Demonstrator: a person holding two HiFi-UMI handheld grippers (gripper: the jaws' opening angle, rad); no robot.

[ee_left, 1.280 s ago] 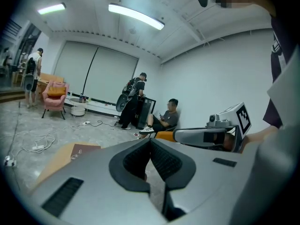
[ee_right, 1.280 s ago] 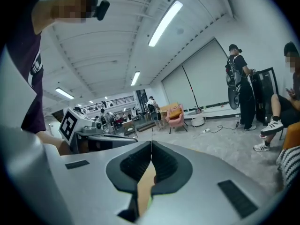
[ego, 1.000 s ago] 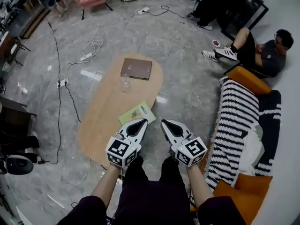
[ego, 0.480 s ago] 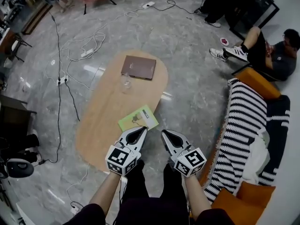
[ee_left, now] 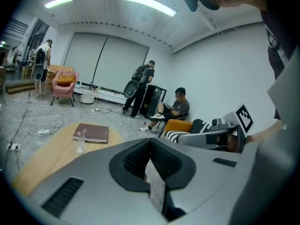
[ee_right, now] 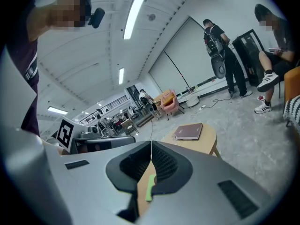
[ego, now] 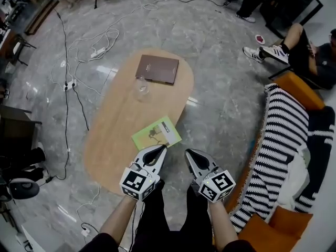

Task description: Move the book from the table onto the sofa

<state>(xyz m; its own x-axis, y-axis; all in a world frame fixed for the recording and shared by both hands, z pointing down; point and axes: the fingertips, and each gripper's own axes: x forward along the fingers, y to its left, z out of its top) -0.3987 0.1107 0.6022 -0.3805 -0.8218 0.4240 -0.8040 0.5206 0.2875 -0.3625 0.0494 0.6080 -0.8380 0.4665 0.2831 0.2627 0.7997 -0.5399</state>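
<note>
A brown book (ego: pixel 157 69) lies flat at the far end of the oval wooden table (ego: pixel 113 140); it also shows in the left gripper view (ee_left: pixel 91 132) and the right gripper view (ee_right: pixel 189 131). A green booklet (ego: pixel 156 133) lies near the table's near end, just ahead of my grippers. My left gripper (ego: pixel 160 149) and right gripper (ego: pixel 189 153) hover side by side over the near edge. Both are shut with nothing between the jaws. The sofa (ego: pixel 281 135), draped in a black-and-white striped blanket, stands to the right.
A clear glass (ego: pixel 140 92) stands on the table just in front of the brown book. Cables and power strips (ego: pixel 94 51) trail across the grey floor on the left. A person sits on the floor at the far right (ego: pixel 310 51). Orange cushions (ego: pixel 265 230) lie on the sofa.
Both grippers have sunk together toward the table's near end, and the head view has shifted so the table sits lower in the picture. The jaws stayed shut.
</note>
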